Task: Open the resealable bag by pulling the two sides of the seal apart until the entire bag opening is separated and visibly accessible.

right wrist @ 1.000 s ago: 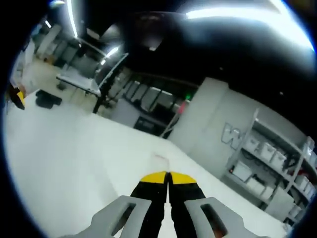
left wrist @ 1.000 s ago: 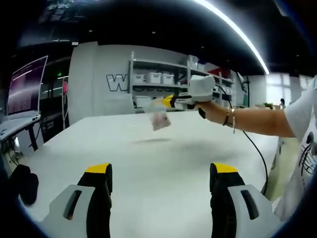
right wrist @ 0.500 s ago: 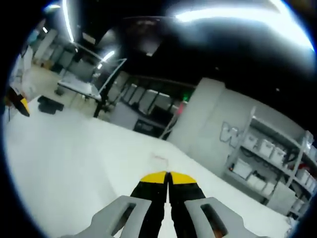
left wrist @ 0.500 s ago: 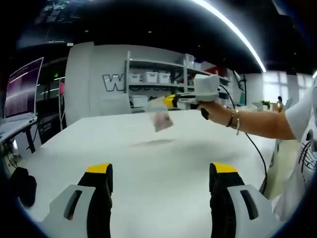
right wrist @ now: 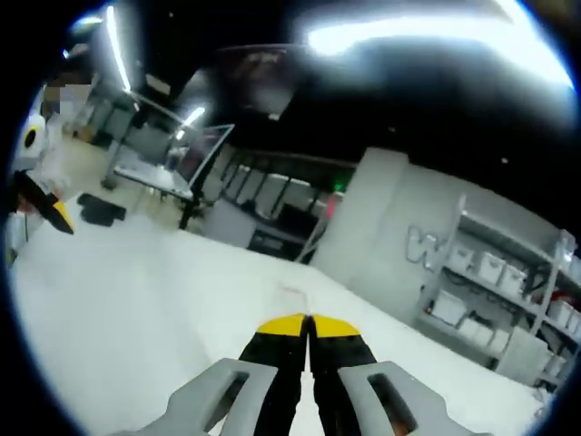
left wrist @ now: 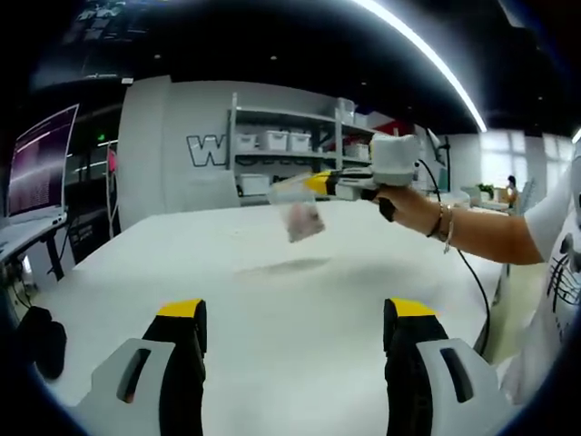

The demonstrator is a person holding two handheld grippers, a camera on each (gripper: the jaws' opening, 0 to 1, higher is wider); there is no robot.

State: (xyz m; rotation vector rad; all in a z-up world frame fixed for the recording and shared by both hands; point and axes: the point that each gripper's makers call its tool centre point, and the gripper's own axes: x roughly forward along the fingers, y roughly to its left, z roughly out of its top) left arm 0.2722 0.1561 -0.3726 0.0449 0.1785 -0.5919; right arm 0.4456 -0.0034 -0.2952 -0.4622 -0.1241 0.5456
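A small clear resealable bag (left wrist: 301,216) with something pinkish inside hangs in the air above the white table (left wrist: 272,300). My right gripper (left wrist: 318,184), held by a hand, is shut on the bag's top edge and comes in from the right in the left gripper view. In the right gripper view its yellow-tipped jaws (right wrist: 309,323) are pressed together, and a thin clear edge of the bag (right wrist: 292,292) sticks out past them. My left gripper (left wrist: 297,311) stands open low over the near part of the table, well short of the bag, with nothing between its jaws.
Shelves with white boxes (left wrist: 281,141) line the far wall. A monitor (left wrist: 41,163) stands at the left, and dark objects (left wrist: 41,338) lie by the table's left edge. A black cable (left wrist: 472,282) trails from the right gripper. A person's arm (left wrist: 481,227) reaches in from the right.
My right gripper has carried the bag slightly to the right and a little higher. The left gripper has stayed open in the same place.
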